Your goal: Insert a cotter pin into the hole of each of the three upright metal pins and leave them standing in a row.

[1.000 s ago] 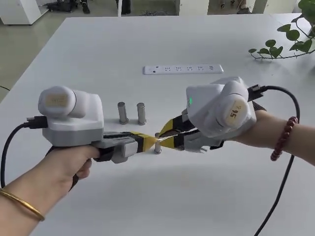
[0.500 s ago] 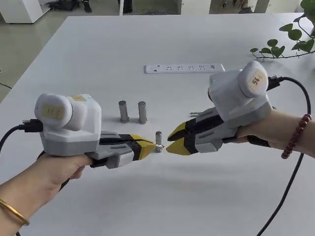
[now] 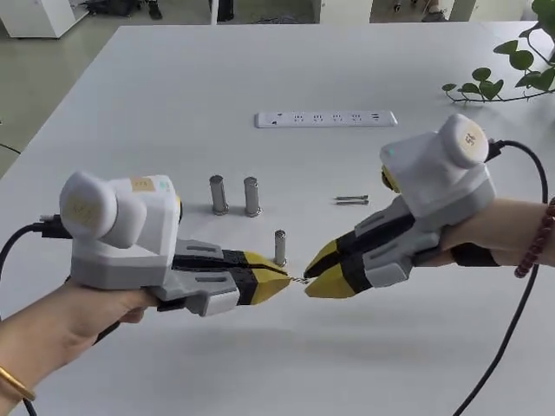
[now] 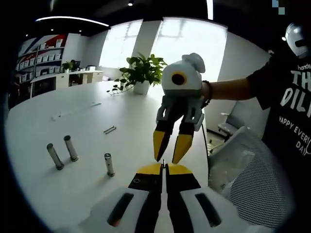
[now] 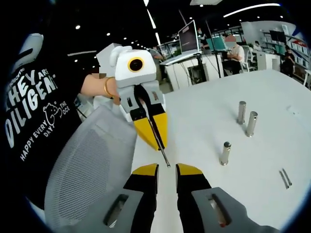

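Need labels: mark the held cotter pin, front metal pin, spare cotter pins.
held cotter pin (image 5: 165, 158), right gripper view, exposed shaft
front metal pin (image 3: 280, 247), head view, mid-body
spare cotter pins (image 3: 351, 200), head view, middle

A: left side, quick?
B: left hand (image 3: 82, 316) low at 8 o'clock of head view, fist round the handle; left gripper (image 3: 279, 279) level, nose toward 3 o'clock, jaws clamped together on a cotter pin (image 5: 165, 159) that pokes out past the tips
A: right?
B: right hand (image 3: 494, 230) in from 3 o'clock, forearm level; right gripper (image 3: 310, 279) tilted down toward 8 o'clock, jaws parted, tips nose to nose with the left ones, just beside them
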